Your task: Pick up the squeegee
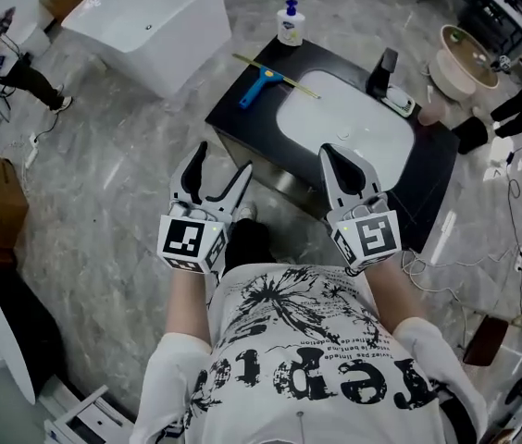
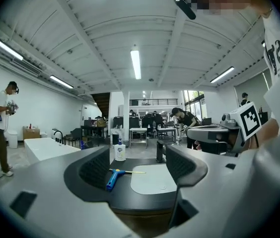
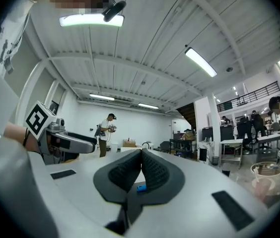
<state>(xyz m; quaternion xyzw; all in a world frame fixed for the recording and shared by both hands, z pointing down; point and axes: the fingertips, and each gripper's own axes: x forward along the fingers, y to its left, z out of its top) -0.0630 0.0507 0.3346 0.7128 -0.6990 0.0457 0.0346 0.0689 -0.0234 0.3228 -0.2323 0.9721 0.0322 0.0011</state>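
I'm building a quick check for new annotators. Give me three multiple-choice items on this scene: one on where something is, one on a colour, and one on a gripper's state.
1. Where does the squeegee lie?
A. on the black counter beside the sink
B. inside the sink
C. hanging on a wall hook

2. What colour is the squeegee's handle?
A. red
B. blue
C. green

3. How do the left gripper's jaws stand?
A. closed on the squeegee
B. closed on nothing
C. apart, with nothing between them

Answers:
1 A: it rests flat on the countertop next to the basin.
2 B: the handle shows blue in both the head view and the left gripper view.
3 C: the left gripper view shows a wide, empty gap.
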